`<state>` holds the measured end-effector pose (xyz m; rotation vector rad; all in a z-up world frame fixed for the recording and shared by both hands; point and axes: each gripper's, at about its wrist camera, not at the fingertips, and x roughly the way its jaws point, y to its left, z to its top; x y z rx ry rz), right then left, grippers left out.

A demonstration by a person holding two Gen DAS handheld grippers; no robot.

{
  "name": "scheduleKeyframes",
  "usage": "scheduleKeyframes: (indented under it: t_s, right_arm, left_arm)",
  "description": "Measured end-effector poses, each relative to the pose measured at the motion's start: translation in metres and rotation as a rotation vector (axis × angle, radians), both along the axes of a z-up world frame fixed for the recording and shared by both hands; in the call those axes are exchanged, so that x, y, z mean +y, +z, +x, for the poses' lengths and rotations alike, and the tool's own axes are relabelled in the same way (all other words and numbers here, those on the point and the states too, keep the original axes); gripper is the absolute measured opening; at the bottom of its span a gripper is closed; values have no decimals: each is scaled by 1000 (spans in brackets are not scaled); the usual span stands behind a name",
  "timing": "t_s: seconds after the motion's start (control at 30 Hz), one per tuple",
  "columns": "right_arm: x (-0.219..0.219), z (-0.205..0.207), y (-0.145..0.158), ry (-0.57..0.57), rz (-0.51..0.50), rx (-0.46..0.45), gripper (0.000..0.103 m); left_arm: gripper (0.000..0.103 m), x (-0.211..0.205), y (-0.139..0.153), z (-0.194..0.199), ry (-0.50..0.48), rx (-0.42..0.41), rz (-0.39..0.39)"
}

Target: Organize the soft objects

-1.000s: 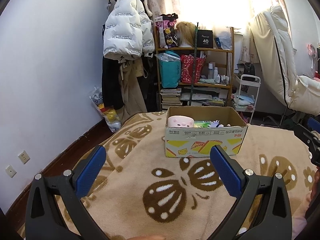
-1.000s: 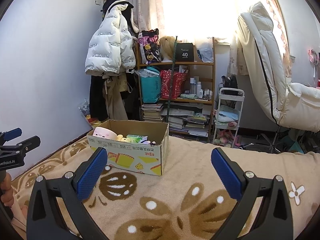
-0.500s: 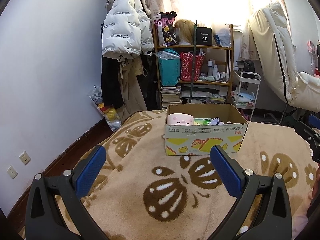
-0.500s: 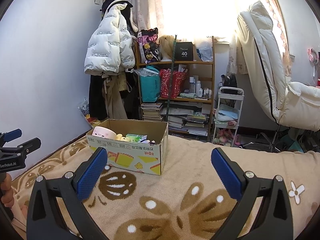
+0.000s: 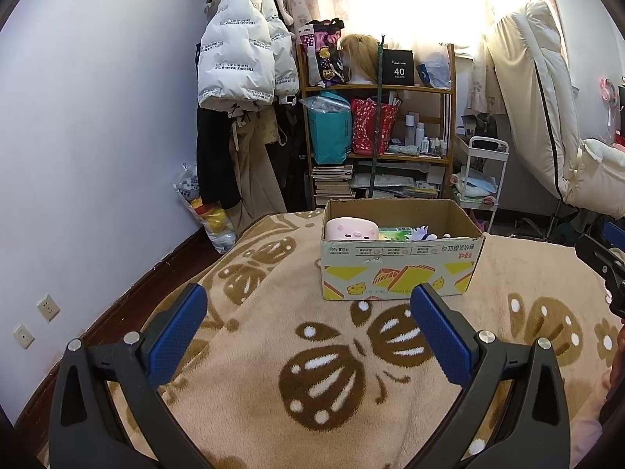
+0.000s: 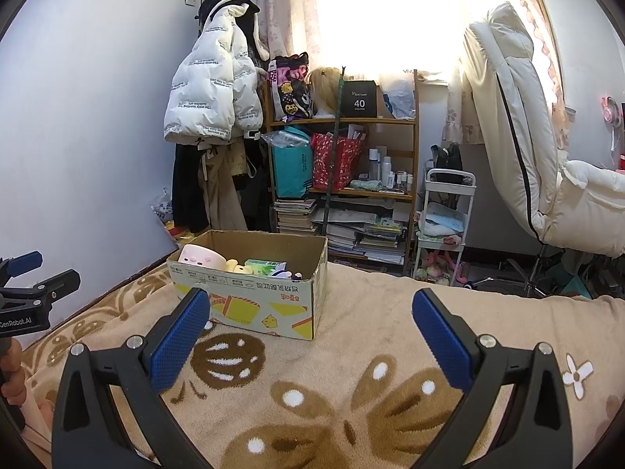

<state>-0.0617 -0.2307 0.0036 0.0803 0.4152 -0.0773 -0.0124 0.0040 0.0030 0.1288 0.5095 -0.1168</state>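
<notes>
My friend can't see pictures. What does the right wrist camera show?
An open brown cardboard box holding a pink plush toy and other small soft things sits on a tan blanket with brown flowers. The right gripper, with blue padded fingers, is open, empty and short of the box.

Small bedroom, backlit by a bright curtained window (image 6: pixel 386 11).
Pale bluish wall (image 5: pixel 97 125) with sockets low down; wooden shelf unit (image 6: pixel 375 156) crammed with books and bottles (white puffer jacket (image 5: pixel 234 66) hung beside); reclined cream chair (image 6: pixel 519 136); tan patterned blanket (image 5: pixel 273 371).
</notes>
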Motion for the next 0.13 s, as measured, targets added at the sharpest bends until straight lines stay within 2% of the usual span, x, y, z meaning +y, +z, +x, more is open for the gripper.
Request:
scheduleKeyframes:
  t_s: [0.13]
  right_arm:
    - [-1,0,0,1,0,0,103]
  left_arm:
    - [102,0,-1,1,1,2,-1]
